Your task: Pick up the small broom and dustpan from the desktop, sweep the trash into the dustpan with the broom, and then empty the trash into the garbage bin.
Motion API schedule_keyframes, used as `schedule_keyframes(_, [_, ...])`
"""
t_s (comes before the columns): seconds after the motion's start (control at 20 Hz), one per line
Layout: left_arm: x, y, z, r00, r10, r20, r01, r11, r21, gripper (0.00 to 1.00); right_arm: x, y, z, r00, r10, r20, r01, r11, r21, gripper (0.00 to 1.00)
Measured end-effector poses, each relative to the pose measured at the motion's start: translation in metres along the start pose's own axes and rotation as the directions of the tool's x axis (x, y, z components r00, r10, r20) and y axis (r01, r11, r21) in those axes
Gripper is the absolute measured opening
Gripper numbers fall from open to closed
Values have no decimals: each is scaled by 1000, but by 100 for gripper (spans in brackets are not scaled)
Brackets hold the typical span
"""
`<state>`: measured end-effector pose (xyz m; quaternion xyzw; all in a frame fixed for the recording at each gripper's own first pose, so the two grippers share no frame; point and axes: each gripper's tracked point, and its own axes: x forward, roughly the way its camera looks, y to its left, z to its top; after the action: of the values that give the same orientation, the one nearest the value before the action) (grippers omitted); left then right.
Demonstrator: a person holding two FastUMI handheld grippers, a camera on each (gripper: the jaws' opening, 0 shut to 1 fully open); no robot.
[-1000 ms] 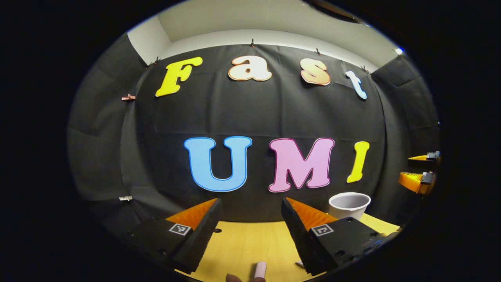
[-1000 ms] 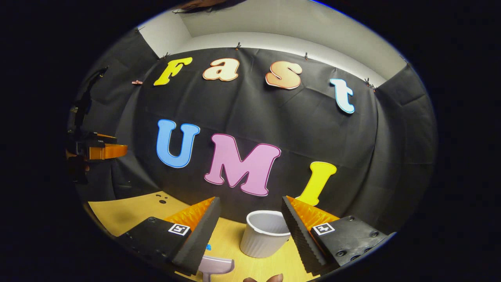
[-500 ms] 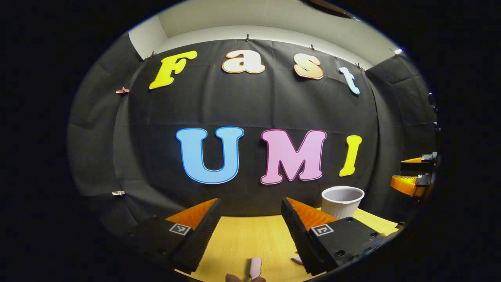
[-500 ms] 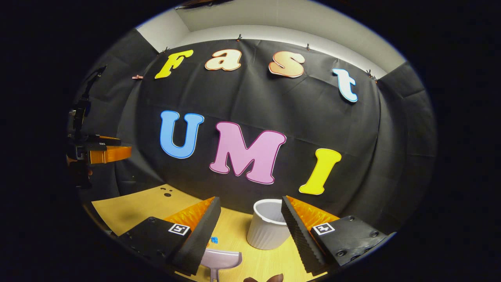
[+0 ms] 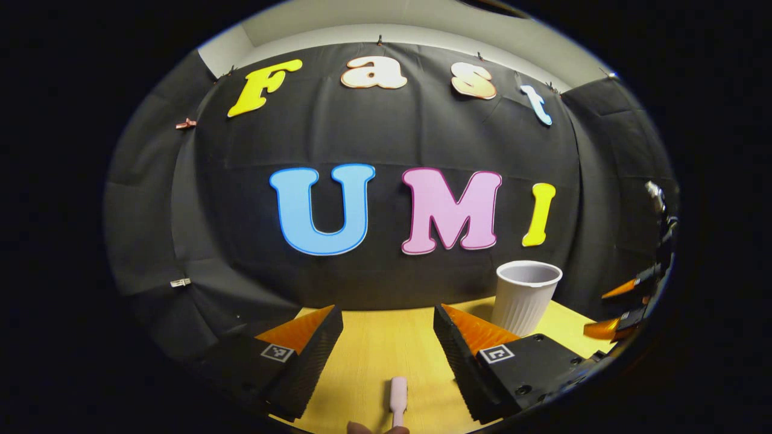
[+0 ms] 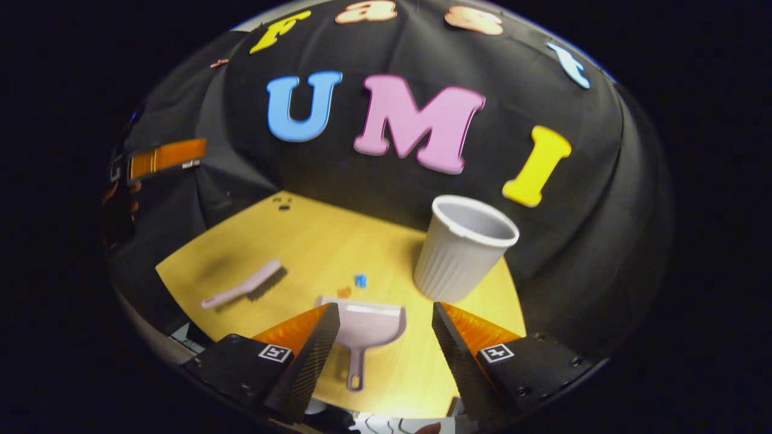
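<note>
Approach to pickup — my right gripper (image 6: 383,337), jaws wide and empty, should straddle the dustpan (image 6: 367,328) handle squarely; my left gripper (image 5: 386,340), equally empty, above the broom (image 5: 398,393).

L view: low, level | R view: higher, tilted down | shared: bin (image 5: 523,296) (image 6: 462,248)

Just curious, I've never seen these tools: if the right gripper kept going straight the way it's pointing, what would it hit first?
Probably the pink dustpan: it lies between the open right gripper fingers, though depth is unclear.
</note>
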<state>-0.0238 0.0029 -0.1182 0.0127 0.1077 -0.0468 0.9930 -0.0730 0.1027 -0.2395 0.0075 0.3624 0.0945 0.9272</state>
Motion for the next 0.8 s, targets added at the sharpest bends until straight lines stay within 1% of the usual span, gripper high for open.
schedule_keyframes(0.05, [0, 3, -6, 1000, -3, -16, 3, 1000, -3, 95, 6, 6, -24, 997, 18, -71, -16, 1000, 18, 95])
schedule_keyframes(0.15, [-2, 8, -25, 998, -20, -54, 19, 1000, -16, 95, 31, 16, -66, 982, 39, -185, -29, 998, 56, 94])
schedule_keyframes(0.3, [-5, 19, -46, 996, -29, -83, 27, 999, -27, 96, 72, 23, -117, 947, 42, -319, -10, 995, 103, 92])
schedule_keyframes(0.4, [-3, 27, -55, 995, -30, -97, 27, 999, -29, 96, 97, 27, -143, 919, 47, -392, 6, 991, 134, 91])
schedule_keyframes(0.5, [-2, 34, -65, 993, -25, -112, 22, 999, -28, 95, 118, 33, -160, 896, 53, -441, 26, 985, 170, 89])
schedule_keyframes(0.6, [0, 39, -69, 992, -19, -124, 16, 1000, -26, 96, 136, 36, -167, 883, 59, -465, 41, 979, 201, 88])
schedule_keyframes(0.7, [4, 40, -74, 991, -13, -135, 10, 1000, -23, 95, 149, 37, -172, 873, 56, -485, 51, 978, 204, 88])
schedule_keyframes(0.8, [7, 41, -78, 989, -4, -145, 1, 1000, -22, 96, 158, 40, -175, 865, 64, -498, 44, 978, 202, 87])
